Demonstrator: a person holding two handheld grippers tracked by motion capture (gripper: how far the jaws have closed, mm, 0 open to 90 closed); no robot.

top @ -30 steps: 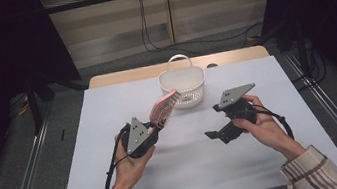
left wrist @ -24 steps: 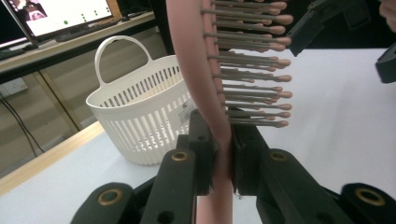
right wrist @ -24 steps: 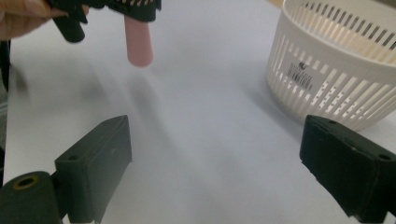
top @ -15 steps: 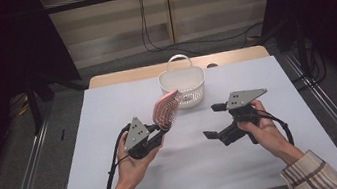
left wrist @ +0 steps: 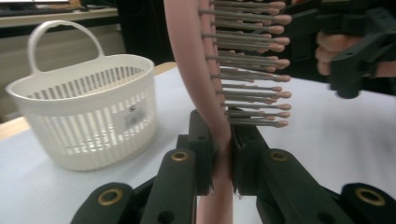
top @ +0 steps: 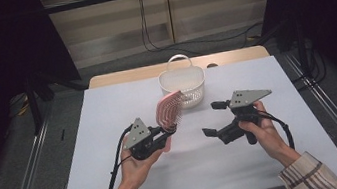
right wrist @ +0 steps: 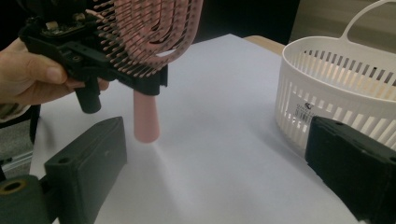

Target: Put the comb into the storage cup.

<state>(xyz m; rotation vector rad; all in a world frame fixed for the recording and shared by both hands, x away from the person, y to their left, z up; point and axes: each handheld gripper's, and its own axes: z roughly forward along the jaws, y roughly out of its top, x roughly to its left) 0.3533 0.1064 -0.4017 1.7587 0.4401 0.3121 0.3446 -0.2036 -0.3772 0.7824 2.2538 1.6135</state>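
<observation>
One pink hairbrush (top: 169,110), one white slotted basket (top: 183,86) with a loop handle, and two black hand-held tongs are in the scene. The basket stands upright near the far edge of a white worktop (top: 107,103), with a strip of pale wood showing behind it. Around the worktop the room is dark, with a grey floor, metal rails at both sides and a light wall panel with hanging cables beyond.

The hairbrush is just in front of the basket and slightly to its left, lifted off the worktop. It stands roughly upright, bristle head at the top and leaning toward the basket, the round handle end pointing down. The left tongs (left wrist: 223,154) are closed on the handle just below the bristles, the jaws pressing it from both sides. The left hand (top: 136,166) comes up from the near edge, wrist bent upward.

The right tongs (top: 214,118) are in front of the basket and to its right, apart from the brush. Their jaws stand wide apart with nothing between them, pointing toward the brush. The right hand (top: 265,133) holds them level above the worktop.
</observation>
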